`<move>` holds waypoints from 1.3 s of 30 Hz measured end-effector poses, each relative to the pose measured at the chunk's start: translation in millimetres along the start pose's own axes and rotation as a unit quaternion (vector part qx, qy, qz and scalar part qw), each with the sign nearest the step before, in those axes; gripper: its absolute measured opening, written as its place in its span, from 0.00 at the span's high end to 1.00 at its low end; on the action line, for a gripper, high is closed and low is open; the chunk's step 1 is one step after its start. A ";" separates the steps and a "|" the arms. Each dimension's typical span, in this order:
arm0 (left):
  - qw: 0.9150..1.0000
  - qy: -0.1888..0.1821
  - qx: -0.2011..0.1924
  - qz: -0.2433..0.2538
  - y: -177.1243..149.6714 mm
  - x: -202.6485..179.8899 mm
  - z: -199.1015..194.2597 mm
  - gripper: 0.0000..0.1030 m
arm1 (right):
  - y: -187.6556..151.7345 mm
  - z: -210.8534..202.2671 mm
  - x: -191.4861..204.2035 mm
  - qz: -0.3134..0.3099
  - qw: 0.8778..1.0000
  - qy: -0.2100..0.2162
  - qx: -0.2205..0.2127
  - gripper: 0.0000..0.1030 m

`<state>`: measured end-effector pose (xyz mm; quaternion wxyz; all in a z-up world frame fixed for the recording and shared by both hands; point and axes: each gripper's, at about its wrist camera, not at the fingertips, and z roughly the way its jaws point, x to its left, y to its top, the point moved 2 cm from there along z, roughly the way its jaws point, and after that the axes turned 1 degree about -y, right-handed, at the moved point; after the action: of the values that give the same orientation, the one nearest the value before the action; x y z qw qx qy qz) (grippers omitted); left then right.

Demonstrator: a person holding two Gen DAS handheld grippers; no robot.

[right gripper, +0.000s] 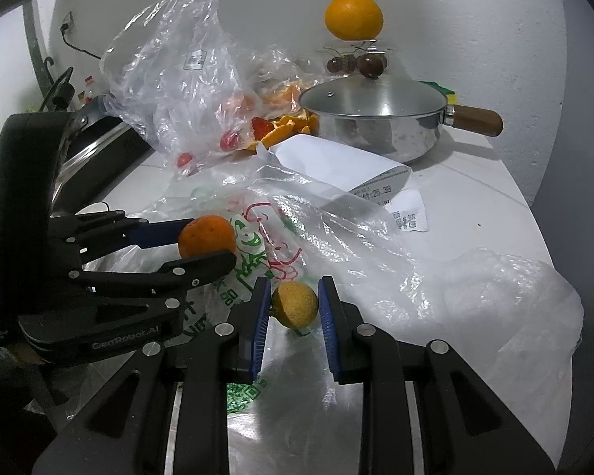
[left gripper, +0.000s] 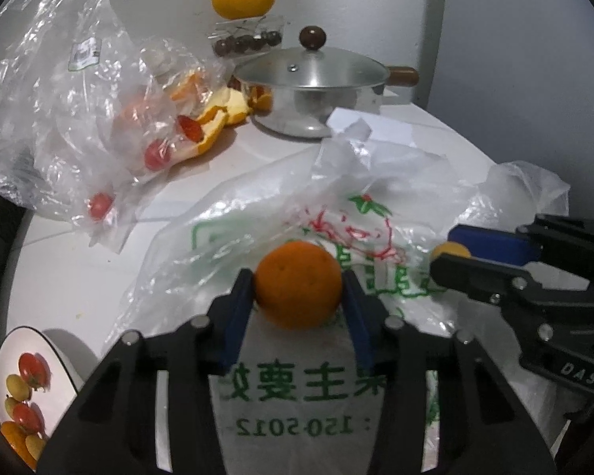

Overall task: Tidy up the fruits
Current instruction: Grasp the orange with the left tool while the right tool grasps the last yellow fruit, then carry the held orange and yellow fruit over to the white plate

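A: Where are the fruits, and how will they handle?

B: The orange (left gripper: 298, 284) sits between the blue pads of the left gripper (left gripper: 298, 291), over the printed plastic bag (left gripper: 297, 388) that covers the near middle of the table (left gripper: 79, 261). It looks firm and round with a smooth skin, so I judge it light but liable to roll or squirt out; the widest part, where the pads meet it now, is the right place to hold it.

A: And the little yellow one?

B: The small yellow fruit (right gripper: 295, 304) is pinched in the right gripper (right gripper: 295, 306), also above the bag. Its skin looks rough, so it should grip better, though it is small and probably softer, so a gentle squeeze suits it.

A: How wide are the tools?

B: The left one is partly spread, wide enough for the orange, with both pads touching its sides. The right one is drawn in close, pressing on the yellow fruit from both sides.

A: Where would they go?

B: Likely the plate (left gripper: 8, 350) at the near left edge, which already holds small red and yellow fruits. The bag underneath is thin, crinkly and slippery, so nothing set on it will stay put
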<state>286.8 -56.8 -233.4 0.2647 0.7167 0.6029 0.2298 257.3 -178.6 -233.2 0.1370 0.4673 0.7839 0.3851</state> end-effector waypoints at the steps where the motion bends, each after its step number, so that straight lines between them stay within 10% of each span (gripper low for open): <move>1: 1.000 -0.001 -0.001 0.001 -1.0 -0.7 -1.6 0.56 | -0.1 0.0 0.2 0.000 1.000 -0.001 0.000 0.74; 39: 0.997 -0.014 -0.065 0.025 -30.7 -4.0 -112.2 0.56 | -2.1 -46.0 49.4 -0.024 0.999 -0.037 -0.022 0.74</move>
<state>190.6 -45.2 -169.0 0.3133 0.7162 0.5646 0.2649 203.6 -159.7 -196.8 0.1855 0.4595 0.7802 0.3816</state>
